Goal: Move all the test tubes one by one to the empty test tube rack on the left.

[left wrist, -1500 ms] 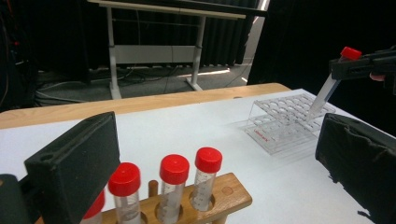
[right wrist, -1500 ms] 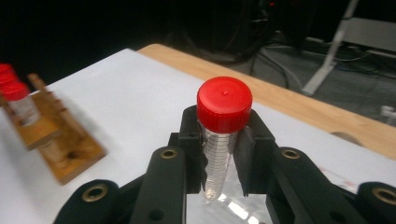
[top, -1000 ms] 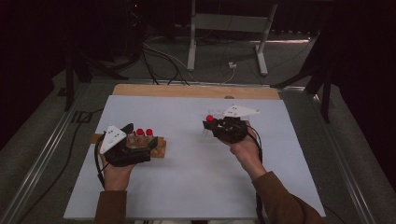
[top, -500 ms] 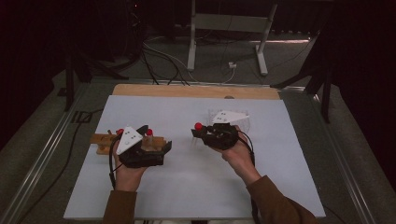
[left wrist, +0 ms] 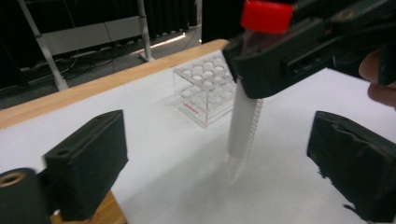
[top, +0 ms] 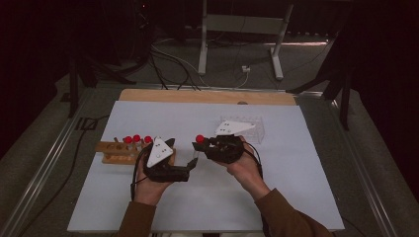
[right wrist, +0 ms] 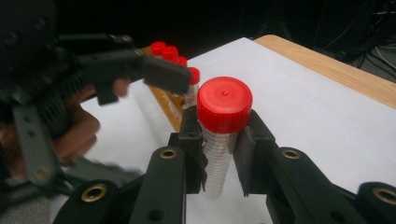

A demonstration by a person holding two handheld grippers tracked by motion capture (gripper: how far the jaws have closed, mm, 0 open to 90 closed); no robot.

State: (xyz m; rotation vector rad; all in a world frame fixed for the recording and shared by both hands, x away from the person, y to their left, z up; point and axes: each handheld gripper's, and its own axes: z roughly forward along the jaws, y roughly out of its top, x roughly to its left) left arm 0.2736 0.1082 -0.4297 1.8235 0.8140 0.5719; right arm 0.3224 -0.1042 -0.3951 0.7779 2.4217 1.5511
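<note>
My right gripper (top: 198, 148) is shut on a clear tube with a red cap (right wrist: 224, 105), holding it upright just under the cap. The tube's white lower end (left wrist: 243, 130) hangs between the pads of my left gripper (left wrist: 222, 163) without touching either. The left jaws have just been closing but still stand wide apart. In the high view the left gripper (top: 190, 165) points right, toward the tube (top: 198, 140), near the table's middle. A wooden rack (top: 111, 153) with three red-capped tubes (top: 137, 139) sits behind the left hand.
A clear plastic rack (top: 247, 129) with empty holes stands behind the right gripper, and also appears in the left gripper view (left wrist: 203, 88). White paper (top: 296, 187) covers the table, with a wooden strip (top: 207, 97) along the far edge. Stand legs and cables lie on the floor beyond.
Both hands have come toward the table's middle. The left gripper moved right, away from the wooden rack. The right gripper moved left with the tube, which now hangs between the left jaws.
</note>
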